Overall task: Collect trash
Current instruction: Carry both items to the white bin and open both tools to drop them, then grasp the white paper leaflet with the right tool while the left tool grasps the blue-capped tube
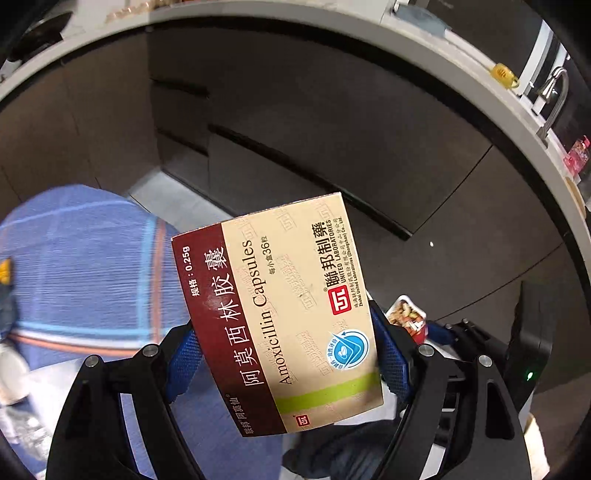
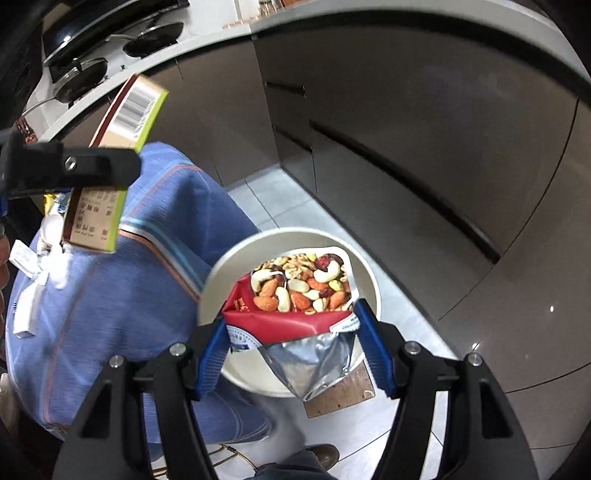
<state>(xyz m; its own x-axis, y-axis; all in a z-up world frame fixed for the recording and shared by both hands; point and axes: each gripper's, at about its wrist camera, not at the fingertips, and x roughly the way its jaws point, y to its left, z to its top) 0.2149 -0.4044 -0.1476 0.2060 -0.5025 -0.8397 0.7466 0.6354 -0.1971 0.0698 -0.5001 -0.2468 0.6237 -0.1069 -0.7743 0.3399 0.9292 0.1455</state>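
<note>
The left gripper (image 1: pixel 288 354) is clamped on a medicine box (image 1: pixel 277 314), its 2 blue fingers (image 1: pixel 184 362) pressing the box's long edges. The box is cream w/ a dark red band and a green stripe, printed "Amoxicillin Capsules" and "0.25g", and it sits tilted in the air. Below and to the left hangs a blue cloth bag (image 1: pixel 85 266) w/ pale and orange stripes. Far behind run dark cabinet fronts (image 1: pixel 332 129) under a pale countertop (image 1: pixel 369 33); a yellow mug (image 1: pixel 504 75) and a faucet (image 1: pixel 554 99) stand at its right end.

The right gripper (image 2: pixel 291 347) is closed on a snack packet (image 2: pixel 295 306), red w/ a nut picture on top and crumpled silver foil at its near end; its blue fingers (image 2: pixel 373 347) pinch the packet from both sides. The packet is held over the open mouth of a white bin (image 2: pixel 365 258), not touching its rim as far as shows. The bin stands on pale floor tiles (image 2: pixel 269 199), just right of the blue bag (image 2: pixel 110 295). In this view the medicine box (image 2: pixel 125 114) shows at upper left, gripped by the other tool, above the bag. A stove w/ 2 pans (image 2: pixel 110 48) sits far left on the counter.
</note>
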